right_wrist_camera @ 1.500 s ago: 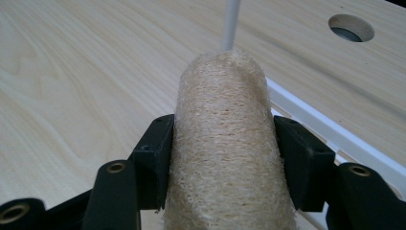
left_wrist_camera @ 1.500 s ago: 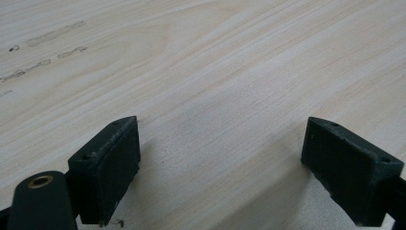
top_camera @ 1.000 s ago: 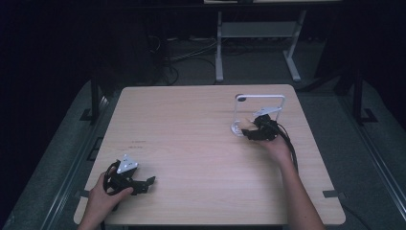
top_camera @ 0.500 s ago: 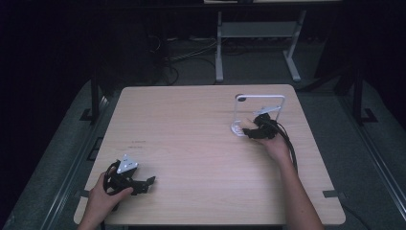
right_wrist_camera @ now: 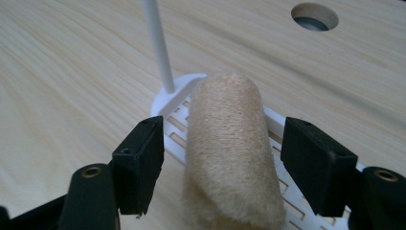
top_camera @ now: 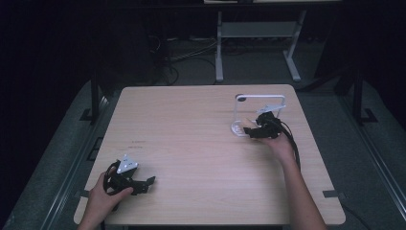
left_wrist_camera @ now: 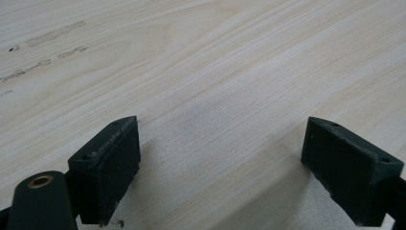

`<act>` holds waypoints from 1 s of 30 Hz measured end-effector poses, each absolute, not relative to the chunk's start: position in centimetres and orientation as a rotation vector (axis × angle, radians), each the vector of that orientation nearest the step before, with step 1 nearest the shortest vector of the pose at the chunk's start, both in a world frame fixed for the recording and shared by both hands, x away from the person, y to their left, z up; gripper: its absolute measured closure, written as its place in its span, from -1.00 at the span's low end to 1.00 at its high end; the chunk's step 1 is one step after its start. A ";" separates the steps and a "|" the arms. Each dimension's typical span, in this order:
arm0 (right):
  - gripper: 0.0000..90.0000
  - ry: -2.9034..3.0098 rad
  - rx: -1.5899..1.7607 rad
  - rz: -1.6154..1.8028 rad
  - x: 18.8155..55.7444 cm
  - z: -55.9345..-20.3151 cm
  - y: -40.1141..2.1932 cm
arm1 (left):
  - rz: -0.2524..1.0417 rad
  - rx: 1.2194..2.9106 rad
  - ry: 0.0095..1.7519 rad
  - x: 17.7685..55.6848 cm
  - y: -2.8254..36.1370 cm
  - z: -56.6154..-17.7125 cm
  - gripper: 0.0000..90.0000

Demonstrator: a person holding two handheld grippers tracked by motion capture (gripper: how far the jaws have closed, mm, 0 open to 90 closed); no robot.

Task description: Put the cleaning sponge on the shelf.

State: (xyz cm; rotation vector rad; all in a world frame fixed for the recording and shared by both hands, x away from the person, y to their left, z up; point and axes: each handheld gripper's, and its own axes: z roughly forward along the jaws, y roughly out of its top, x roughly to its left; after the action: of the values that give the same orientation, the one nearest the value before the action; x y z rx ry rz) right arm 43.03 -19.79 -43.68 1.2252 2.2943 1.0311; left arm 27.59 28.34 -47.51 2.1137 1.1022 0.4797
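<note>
Well clear of edges, right tool (top_camera: 253, 130)

A rolled towel (right_wrist_camera: 230, 153) lies on the rack (top_camera: 258, 115) at the table's (top_camera: 201, 124) right.

Tan fuzzy roll (right_wrist_camera: 230, 153) lying on white rack (right_wrist_camera: 174, 127)

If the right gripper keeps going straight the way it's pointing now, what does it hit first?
Most likely the tan rolled cloth, which lies between the open jaws of the right gripper on the white slotted rack. Beyond it stands the rack's thin white post. Depth is hard to judge.
</note>
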 end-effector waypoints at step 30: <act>0.99 2.447 1.156 1.056 38.4 -43.4 -17.9 | 0.480 2.117 1.101 27.6 28.4 -47.5 -0.72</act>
State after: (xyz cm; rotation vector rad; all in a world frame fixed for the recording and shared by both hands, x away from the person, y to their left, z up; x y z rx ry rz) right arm 38.36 -17.94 -43.41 1.1565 2.4468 1.0564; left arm 27.58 28.36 -47.50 2.1167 1.1013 0.4799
